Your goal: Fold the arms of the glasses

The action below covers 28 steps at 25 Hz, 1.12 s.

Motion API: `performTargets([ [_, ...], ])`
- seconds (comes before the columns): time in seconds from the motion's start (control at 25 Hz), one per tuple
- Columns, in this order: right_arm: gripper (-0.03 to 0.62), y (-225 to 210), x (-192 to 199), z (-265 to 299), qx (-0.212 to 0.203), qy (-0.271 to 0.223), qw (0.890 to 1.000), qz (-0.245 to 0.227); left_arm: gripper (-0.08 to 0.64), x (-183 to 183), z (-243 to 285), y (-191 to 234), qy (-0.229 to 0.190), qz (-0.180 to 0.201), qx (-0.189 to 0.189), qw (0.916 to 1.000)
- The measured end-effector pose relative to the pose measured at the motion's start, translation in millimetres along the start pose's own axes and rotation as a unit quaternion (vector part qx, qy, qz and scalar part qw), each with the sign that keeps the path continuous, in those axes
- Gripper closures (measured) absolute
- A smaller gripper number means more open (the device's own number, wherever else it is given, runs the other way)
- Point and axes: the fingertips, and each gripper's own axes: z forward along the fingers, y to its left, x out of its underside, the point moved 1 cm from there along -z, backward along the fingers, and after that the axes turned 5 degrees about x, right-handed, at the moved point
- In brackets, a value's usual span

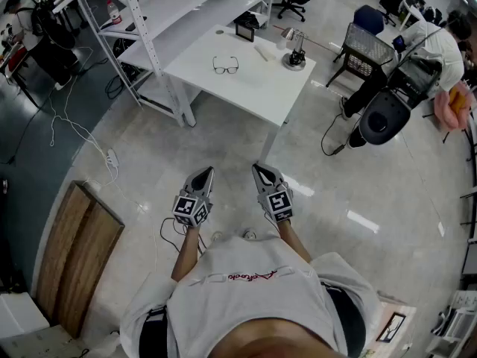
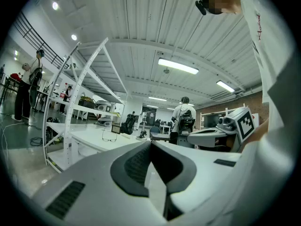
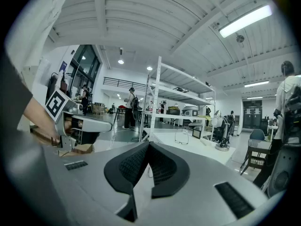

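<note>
A pair of dark-framed glasses (image 1: 226, 66) lies with its arms spread on a white table (image 1: 261, 88), far ahead of me. The glasses (image 2: 109, 135) show small in the left gripper view, and the glasses (image 3: 181, 137) also appear in the right gripper view. My left gripper (image 1: 204, 174) and right gripper (image 1: 260, 171) hang side by side over the floor, close to my body and well short of the table. Both are shut with nothing between the jaws. The left gripper (image 2: 149, 145) and right gripper (image 3: 148, 147) point level toward the table.
On the table also stand a small black frame (image 1: 244, 30), a black stand (image 1: 295, 58) and a pale stick (image 1: 261, 53). White shelving (image 1: 141, 21) runs left of the table. A person sits at the back right beside a black chair (image 1: 380, 118). A wooden board (image 1: 78, 252) and cables lie on the floor at left.
</note>
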Motion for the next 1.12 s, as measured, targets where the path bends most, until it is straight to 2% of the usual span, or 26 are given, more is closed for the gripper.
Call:
performTargets([
  [0.28,0.588,1,5,-8,-0.005,0.004,1.0,0.009,0.539,3,-1,-7,0.005,-0.005,-0.003,1.0],
  [0.52,0.589,-6,7,-13,-0.001,-0.001,1.0,0.013,0.539,2,6,-11,0.01,0.008,-0.007,0.9999],
  [1.12,0.588,-48,28,-38,-0.012,0.0,1.0,0.026,0.538,10,46,-43,0.019,0.006,-0.016,0.9997],
])
